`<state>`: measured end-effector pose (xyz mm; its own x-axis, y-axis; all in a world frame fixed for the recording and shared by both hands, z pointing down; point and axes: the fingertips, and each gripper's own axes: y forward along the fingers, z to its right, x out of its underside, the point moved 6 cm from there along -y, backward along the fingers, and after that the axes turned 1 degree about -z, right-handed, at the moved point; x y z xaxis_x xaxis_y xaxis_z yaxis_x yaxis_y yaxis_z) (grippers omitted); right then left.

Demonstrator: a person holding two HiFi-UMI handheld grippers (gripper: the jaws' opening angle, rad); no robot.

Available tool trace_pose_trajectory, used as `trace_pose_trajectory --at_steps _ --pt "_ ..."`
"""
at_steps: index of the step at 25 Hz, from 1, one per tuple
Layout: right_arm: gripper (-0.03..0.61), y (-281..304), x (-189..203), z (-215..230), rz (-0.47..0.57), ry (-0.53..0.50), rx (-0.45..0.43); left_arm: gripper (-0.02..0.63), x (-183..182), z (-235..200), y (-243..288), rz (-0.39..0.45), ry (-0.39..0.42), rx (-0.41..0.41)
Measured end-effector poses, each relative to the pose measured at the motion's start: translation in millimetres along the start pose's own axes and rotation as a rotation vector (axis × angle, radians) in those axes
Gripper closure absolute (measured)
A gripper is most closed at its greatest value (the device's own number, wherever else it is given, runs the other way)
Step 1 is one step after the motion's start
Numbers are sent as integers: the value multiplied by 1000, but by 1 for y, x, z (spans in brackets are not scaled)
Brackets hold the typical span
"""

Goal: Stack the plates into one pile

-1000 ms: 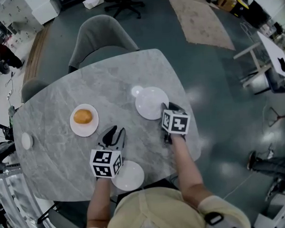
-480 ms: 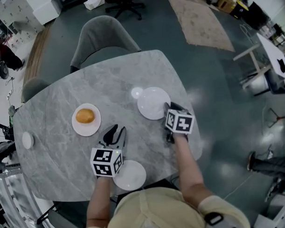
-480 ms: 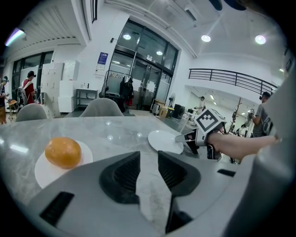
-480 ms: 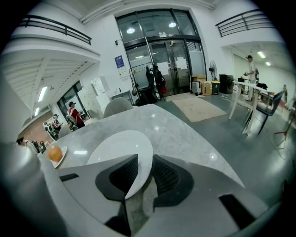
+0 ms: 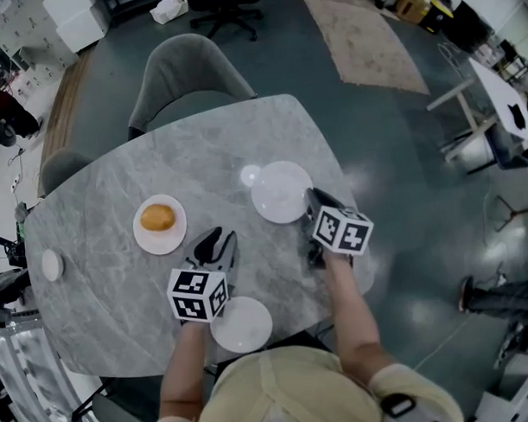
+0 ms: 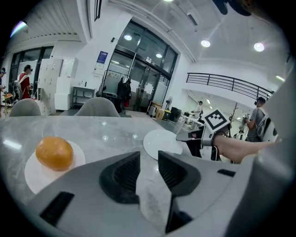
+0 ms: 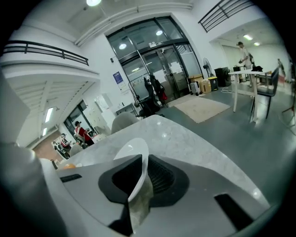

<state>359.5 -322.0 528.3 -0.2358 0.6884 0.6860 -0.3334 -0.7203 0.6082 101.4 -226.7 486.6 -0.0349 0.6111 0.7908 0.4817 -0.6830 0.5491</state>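
A plain white plate (image 5: 279, 190) lies right of the table's centre, and my right gripper (image 5: 314, 201) has its near rim between the jaws. The jaws are closing, the pads pinch the rim, and the plate (image 7: 133, 152) tilts up from the marble. A second plate (image 5: 159, 225) to the left carries an orange bun (image 5: 156, 216). A third empty plate (image 5: 241, 324) sits at the front edge, partly under my left gripper's marker cube. My left gripper (image 5: 215, 244) hovers open over bare marble between the plates, nothing between its jaws (image 6: 149, 159). From there I see the bun (image 6: 54, 152) and the pinched plate (image 6: 162, 141).
A small white disc (image 5: 251, 174) touches the gripped plate's far left side. Another small white dish (image 5: 51, 265) sits at the table's left edge. A grey chair (image 5: 186, 74) stands behind the grey marble table (image 5: 210, 147). The table's right edge is close to my right gripper.
My right gripper's jaws have come together on the plate's rim and the hand has risen a little and rolled. The left gripper has stayed put.
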Motion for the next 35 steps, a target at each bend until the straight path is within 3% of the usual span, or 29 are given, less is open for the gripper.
trace_pose_trajectory --at_steps 7,13,27,35 --pt "551 -13 -1 -9 32 71 -92 494 -4 0 10 2 -38 49" --pt "563 -28 -6 -24 76 136 -234 494 -1 -4 16 8 -75 86" --pt "566 -58 -6 -54 89 56 -389 488 -1 -6 33 52 -88 188" --pt "566 -75 -12 -72 71 -26 -480 456 -3 -7 42 63 -181 253"
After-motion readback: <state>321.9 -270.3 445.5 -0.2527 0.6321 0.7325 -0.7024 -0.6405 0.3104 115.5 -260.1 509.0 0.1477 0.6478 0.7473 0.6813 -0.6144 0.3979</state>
